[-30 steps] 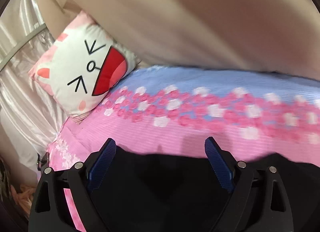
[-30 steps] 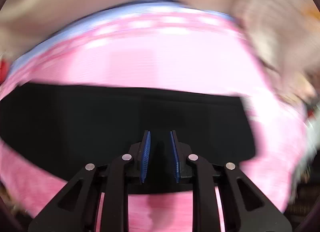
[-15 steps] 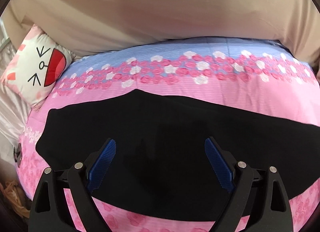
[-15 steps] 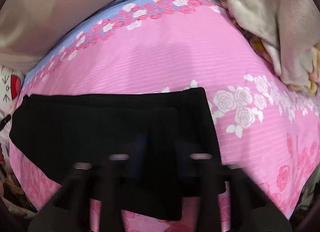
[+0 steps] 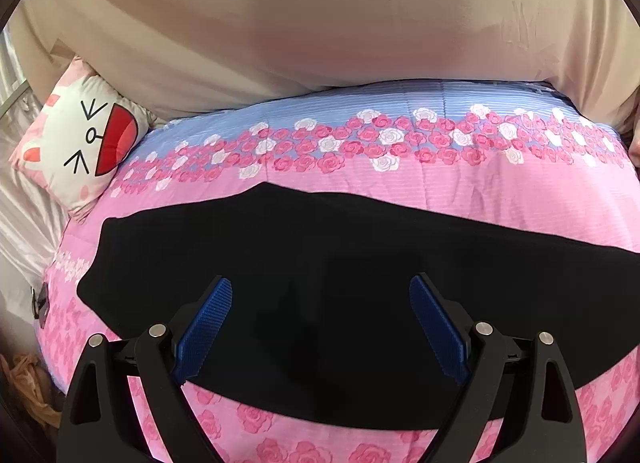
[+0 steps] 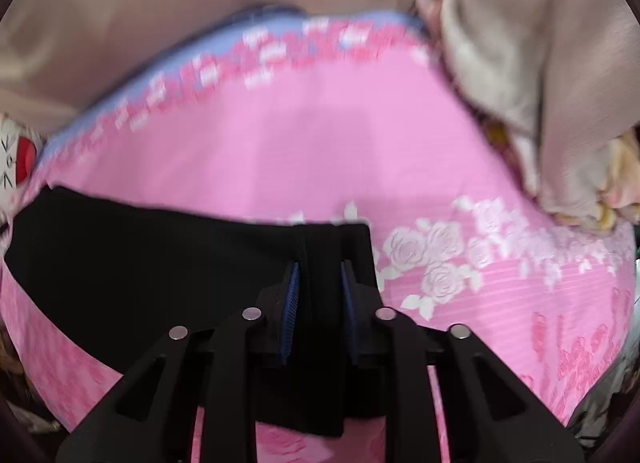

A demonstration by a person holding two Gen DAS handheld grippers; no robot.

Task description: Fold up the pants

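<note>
**Kid:** On the bed (image 5: 472,191), where are the pants?

**Helper:** You can see the black pants (image 5: 320,263) lying flat on the pink rose blanket. They stretch in a long band from 9 o'clock to 3 o'clock in your left view. It looks like one leg already lies on top of the other, but the cloth is too dark to be sure.

**Kid:** What is your left claw (image 5: 320,327) doing?

**Helper:** It is spread wide, hanging over the middle of the pants. Nothing is between its blue pads.

**Kid:** And the right claw (image 6: 320,303)?

**Helper:** It is at the end of the pants, near 6 o'clock in your right view. Its pads are close together but opening right now. A fold of the black cloth sits between them, and I think they are letting it go. That view is a bit blurry.

**Kid:** So how much is done?

**Helper:** I think you are partway. The pants are laid out long and smooth. You still need to fold them across, end to end, to make a small neat pile.

**Kid:** What else is there?

**Helper:** A cat-face pillow (image 5: 76,139) at 9 o'clock, well away from the pants.
</note>
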